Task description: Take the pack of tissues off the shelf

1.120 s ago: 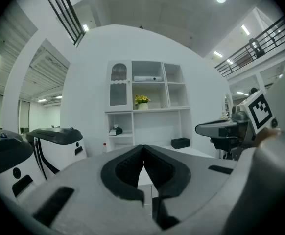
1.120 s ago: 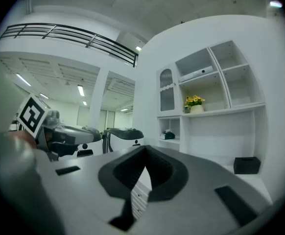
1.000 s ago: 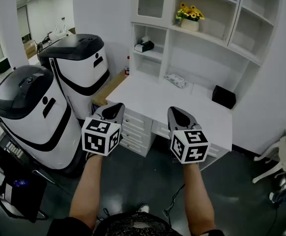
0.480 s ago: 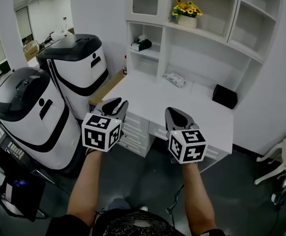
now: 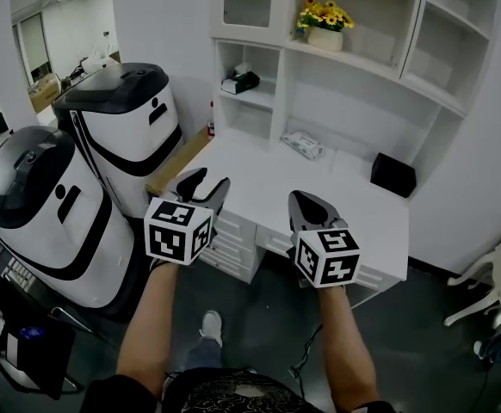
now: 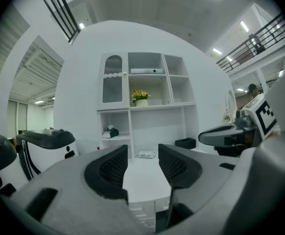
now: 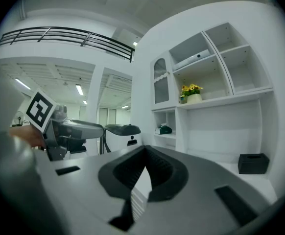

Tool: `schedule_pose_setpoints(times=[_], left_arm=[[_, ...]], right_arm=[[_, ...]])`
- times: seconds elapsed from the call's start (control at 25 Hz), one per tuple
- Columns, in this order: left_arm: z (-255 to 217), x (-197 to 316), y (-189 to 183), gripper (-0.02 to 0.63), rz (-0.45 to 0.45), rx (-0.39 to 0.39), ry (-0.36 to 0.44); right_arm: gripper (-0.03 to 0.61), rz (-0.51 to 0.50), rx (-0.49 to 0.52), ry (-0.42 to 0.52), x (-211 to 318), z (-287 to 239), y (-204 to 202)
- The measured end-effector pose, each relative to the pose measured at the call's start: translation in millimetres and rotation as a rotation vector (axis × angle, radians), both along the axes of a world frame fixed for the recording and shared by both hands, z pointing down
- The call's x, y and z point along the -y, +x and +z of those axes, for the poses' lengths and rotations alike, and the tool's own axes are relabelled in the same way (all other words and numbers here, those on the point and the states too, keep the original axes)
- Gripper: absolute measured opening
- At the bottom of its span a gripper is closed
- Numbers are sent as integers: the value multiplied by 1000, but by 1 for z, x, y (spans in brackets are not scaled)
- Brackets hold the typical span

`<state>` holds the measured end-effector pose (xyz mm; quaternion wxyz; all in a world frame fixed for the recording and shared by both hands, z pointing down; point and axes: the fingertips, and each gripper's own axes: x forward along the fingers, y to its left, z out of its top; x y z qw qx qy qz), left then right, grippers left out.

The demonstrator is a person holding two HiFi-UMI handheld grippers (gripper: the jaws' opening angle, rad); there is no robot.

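Read the left gripper point(image 5: 206, 181) as empty with opening jaws, the right gripper point(image 5: 301, 198) as empty with jaws pressed together. Locate the pack of tissues point(image 5: 305, 144) well ahead of both, flat on the counter point(image 5: 259, 175), in line with the left jaws' gap. Guard against taking the dark tissue box point(image 5: 240, 82), up and left of that gap, for the target. Avoid a shallow pinch, likely to slip off the soft wrapper.

On the shelf point(image 5: 354, 101), the dark item point(image 5: 239, 81) at its left is too small to identify
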<state>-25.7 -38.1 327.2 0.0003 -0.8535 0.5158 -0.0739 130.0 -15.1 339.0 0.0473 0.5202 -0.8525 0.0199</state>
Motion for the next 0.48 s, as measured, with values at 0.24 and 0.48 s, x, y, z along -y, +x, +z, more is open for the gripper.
schedule_pose_setpoints(times=[0.24, 0.48], left_arm=[[7, 58, -10, 249, 17, -10, -5], [3, 124, -21, 290, 56, -12, -3]], right_arm=[[5, 13, -8, -13, 54, 9, -12], [5, 40, -9, -31, 114, 14, -26]])
